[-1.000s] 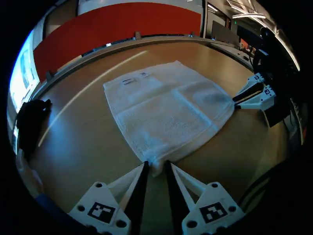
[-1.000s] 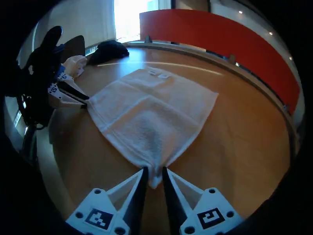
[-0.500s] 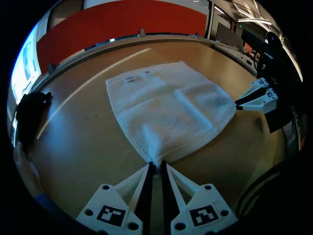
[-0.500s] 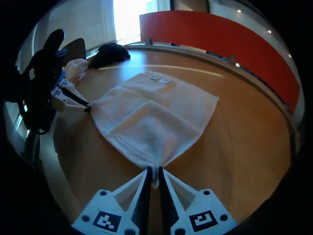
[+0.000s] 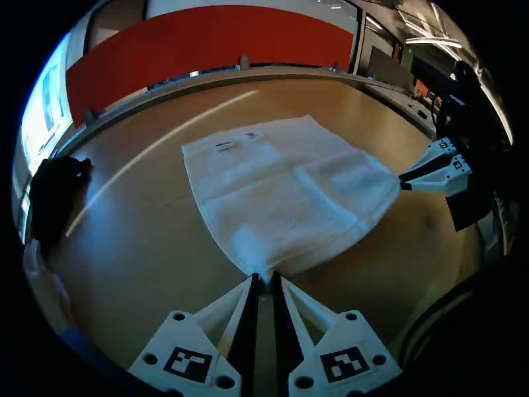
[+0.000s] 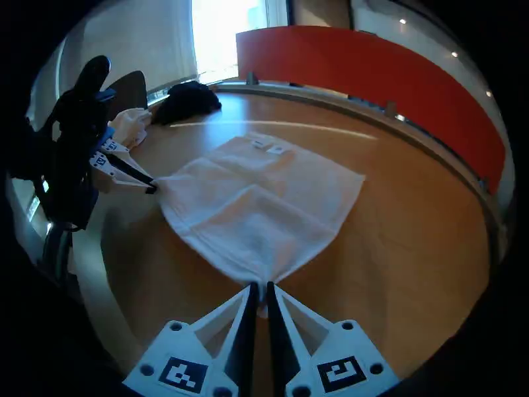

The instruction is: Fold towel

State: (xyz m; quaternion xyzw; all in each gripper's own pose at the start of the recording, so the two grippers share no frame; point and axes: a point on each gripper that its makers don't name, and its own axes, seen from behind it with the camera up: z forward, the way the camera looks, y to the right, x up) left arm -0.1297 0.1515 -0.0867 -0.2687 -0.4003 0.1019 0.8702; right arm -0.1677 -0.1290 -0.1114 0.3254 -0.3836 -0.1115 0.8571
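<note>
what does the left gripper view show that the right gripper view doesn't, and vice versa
Left gripper view: ceiling strip lights at upper right, and the right claw from afar, pinching a corner of the white towel. Right gripper view: a pale cloth heap near the far edge of the wooden table, and the left claw from afar on another corner. Both: the white towel, the wooden table, the red panel and a dark bundle; each view's own claw is shut on a near corner.

Mounted low, close over worktop point(image 5: 132, 231), aimed along own fingers point(image 5: 244, 317) at neighbouring towel point(image 5: 284, 192) corners, sightlines crossing. Shared: whole towel, worktop, red wall point(image 6: 370, 66).
</note>
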